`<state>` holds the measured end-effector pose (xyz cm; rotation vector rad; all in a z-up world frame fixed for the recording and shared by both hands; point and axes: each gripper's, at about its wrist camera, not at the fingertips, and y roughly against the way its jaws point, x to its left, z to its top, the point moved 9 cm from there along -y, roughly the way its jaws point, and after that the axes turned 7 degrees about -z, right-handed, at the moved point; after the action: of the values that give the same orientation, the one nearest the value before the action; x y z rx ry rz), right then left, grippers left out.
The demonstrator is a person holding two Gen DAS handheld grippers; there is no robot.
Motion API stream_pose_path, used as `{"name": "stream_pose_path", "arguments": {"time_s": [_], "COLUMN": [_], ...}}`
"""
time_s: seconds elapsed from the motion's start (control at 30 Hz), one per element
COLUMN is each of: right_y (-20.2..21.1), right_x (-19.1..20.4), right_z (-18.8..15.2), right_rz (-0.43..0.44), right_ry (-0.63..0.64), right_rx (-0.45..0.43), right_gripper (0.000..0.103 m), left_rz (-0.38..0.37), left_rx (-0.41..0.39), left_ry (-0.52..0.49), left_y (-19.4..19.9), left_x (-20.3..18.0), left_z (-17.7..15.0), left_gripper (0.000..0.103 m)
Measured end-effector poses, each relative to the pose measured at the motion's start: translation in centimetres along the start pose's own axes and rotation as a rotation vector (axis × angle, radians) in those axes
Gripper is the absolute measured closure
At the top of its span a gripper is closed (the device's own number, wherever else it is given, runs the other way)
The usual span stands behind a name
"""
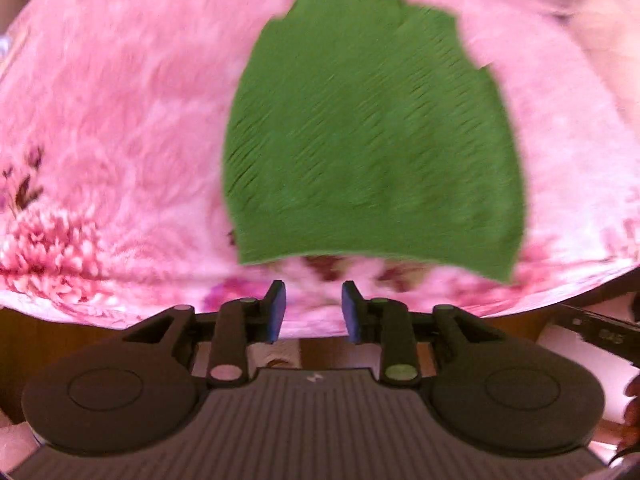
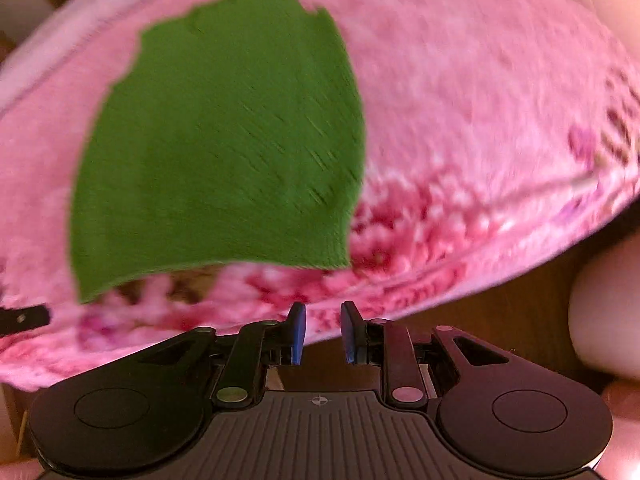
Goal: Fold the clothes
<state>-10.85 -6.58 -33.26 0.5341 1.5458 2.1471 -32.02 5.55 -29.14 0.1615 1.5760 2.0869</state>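
Note:
A green knit garment (image 1: 372, 140) lies folded flat on a pink floral blanket (image 1: 120, 120). My left gripper (image 1: 314, 310) hovers over the blanket's near edge, just short of the garment's near hem, open with nothing between its blue pads (image 1: 277, 312). In the right wrist view the same green garment (image 2: 224, 140) lies to the upper left on the pink blanket (image 2: 480, 100). My right gripper (image 2: 323, 330) is held above the blanket's edge, apart from the garment, open with a narrow empty gap between its blue pads (image 2: 298, 332).
The blanket's near edge hangs over a brown wooden surface (image 2: 500, 320). A pale rounded object (image 2: 604, 320) sits at the right. The other gripper's dark finger (image 2: 24, 318) shows at the left edge, and another dark gripper part (image 1: 600, 332) at the right edge of the left wrist view.

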Motion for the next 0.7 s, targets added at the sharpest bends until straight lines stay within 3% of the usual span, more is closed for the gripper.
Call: {"name": "stream_pose_path", "arguments": {"time_s": [0.1,0.3,0.5,0.7], "right_y": [4.7,12.1,15.6,16.6], "right_x": [0.1,-0.6,-0.7,-1.1], "right_z": [1.2,1.8,0.3,-1.7], "right_rz": [0.031,0.065,0.069,0.076], "right_ry": [0.046,0.066,0.094,0.122], "right_rx": [-0.083,-0.202,-0.233,-0.218], "right_gripper": [0.079,0.071,0.063,0.056], "left_rz": [-0.014,0.000,0.010,0.036], "left_rx": [-0.079,-0.207,-0.250,-0.257], "left_ry": [-0.024,-0.006,-0.011,-0.033], "left_y": [4.3,11.3,14.9,16.6], "left_x": [-3.0,-5.5,-6.9,-8.2], "left_z": [0.3,-0.4,-2.7,-4.9], "left_gripper": [0.073,0.070,0.068,0.067]}}
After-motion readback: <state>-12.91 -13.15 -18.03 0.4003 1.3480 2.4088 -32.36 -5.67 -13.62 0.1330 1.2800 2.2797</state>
